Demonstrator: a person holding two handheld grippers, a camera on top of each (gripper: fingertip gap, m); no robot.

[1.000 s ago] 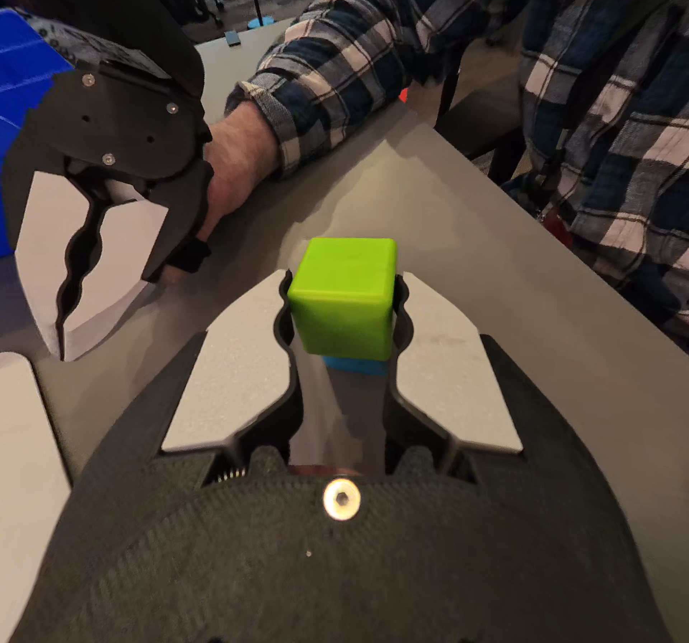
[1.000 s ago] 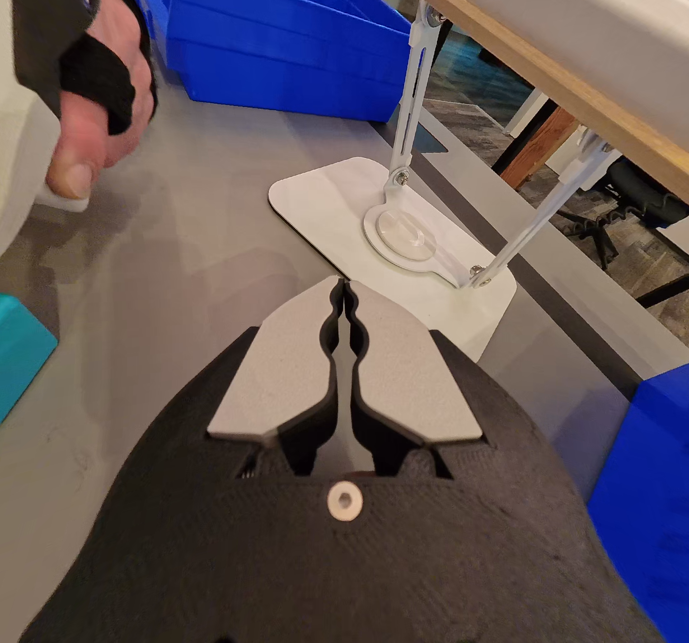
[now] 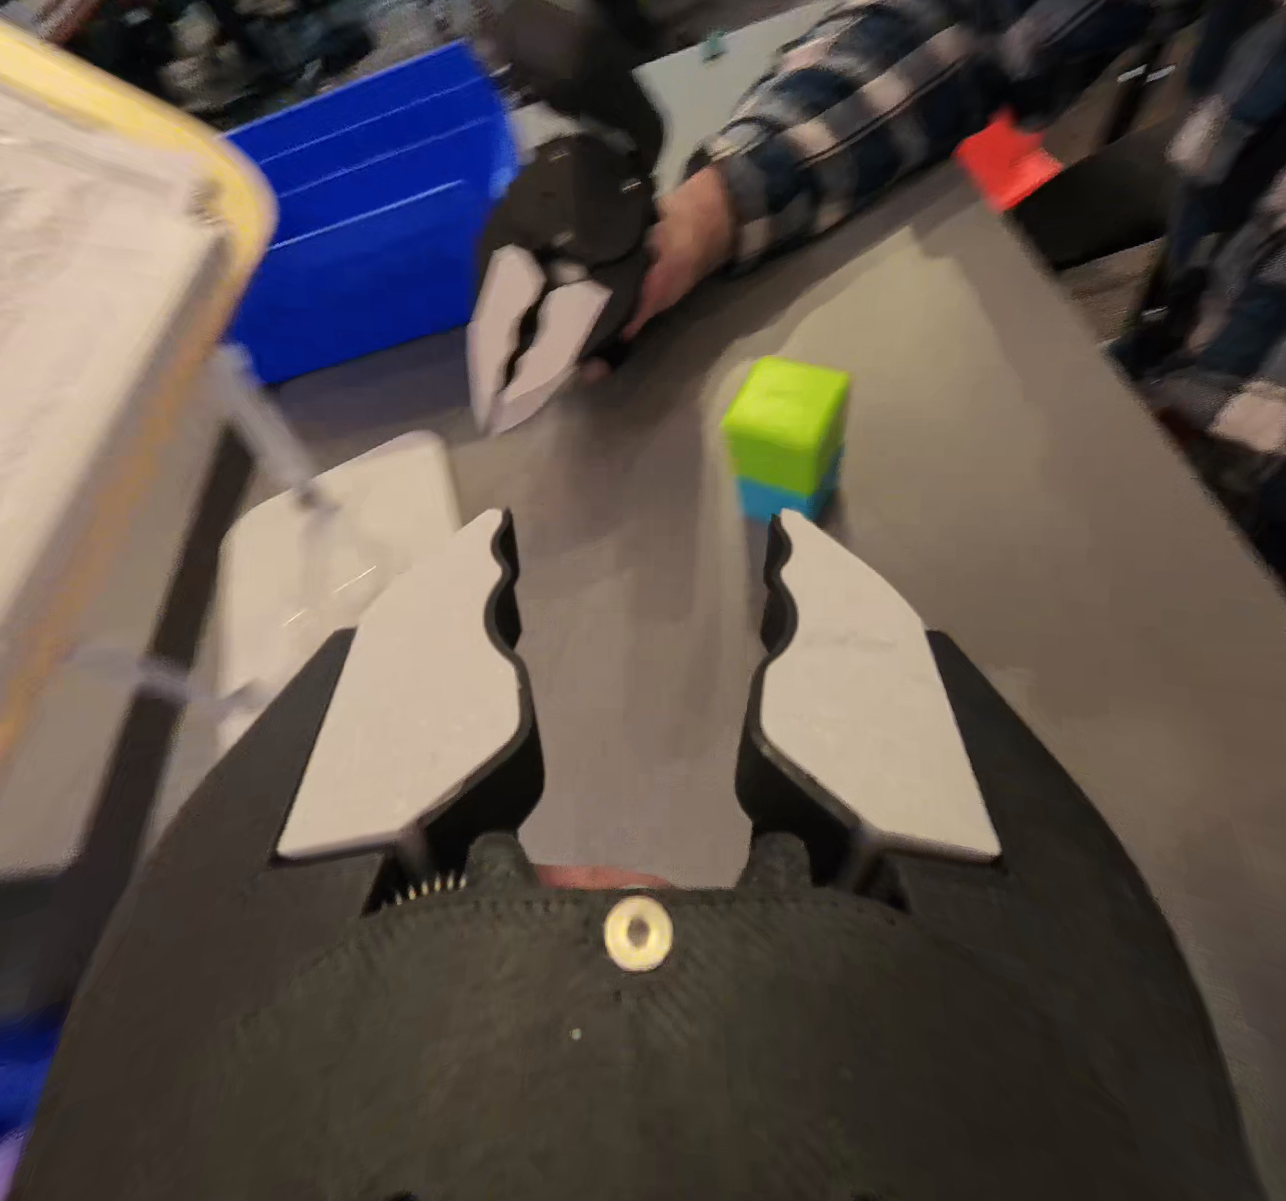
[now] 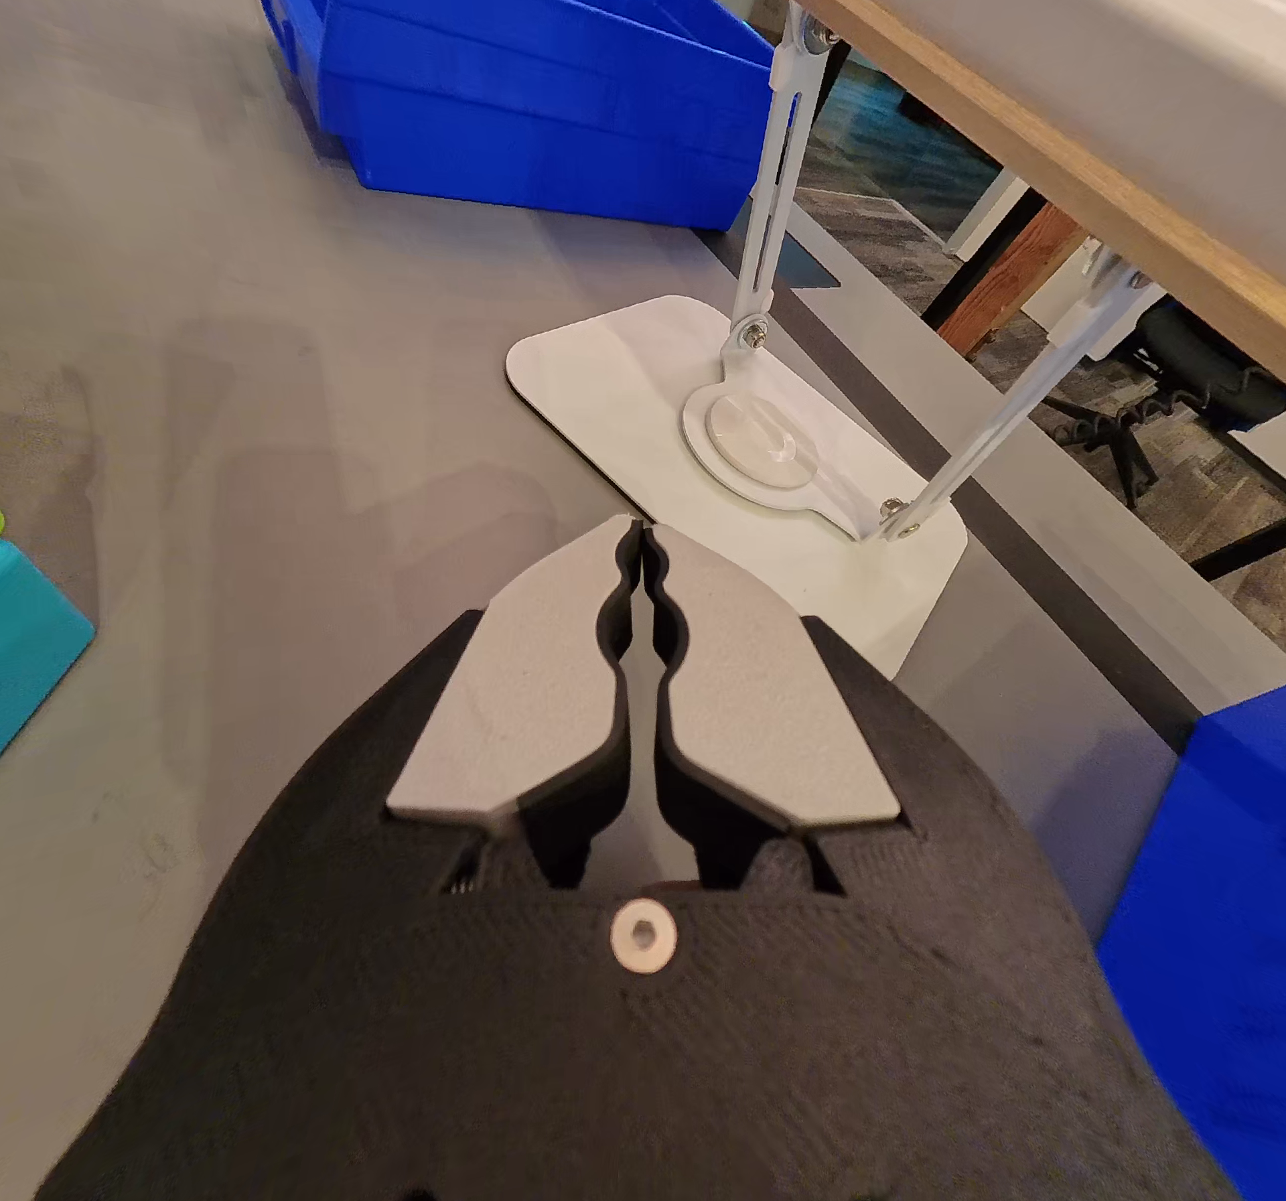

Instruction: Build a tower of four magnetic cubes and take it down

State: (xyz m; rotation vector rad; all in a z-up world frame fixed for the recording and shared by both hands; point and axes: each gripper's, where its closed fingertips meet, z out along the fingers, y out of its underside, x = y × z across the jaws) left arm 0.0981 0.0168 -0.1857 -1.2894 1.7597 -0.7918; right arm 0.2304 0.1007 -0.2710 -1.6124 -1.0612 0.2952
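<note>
The left gripper [image 3: 640, 534] is held wide open and empty; the right gripper [image 4: 641, 531] is pinched closed on nothing. Ahead, a green cube [image 3: 786, 426] is stacked on a blue cube [image 3: 786, 503] on the table [image 3: 1009, 541] (hard, probably light). Flat sides should be squeezed.

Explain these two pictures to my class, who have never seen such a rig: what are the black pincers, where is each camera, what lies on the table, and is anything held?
A person holds one hand-operated gripper in each hand; no robot arm is involved. Each picture comes from a camera on a gripper, looking along its two fingers. In the left wrist view, the left gripper is open and empty. Beyond it a green cube sits on a blue cube on the grey table. The right gripper shows farther off, held by a hand. In the right wrist view, that gripper is shut on nothing, near a white stand base and blue bins.
</note>
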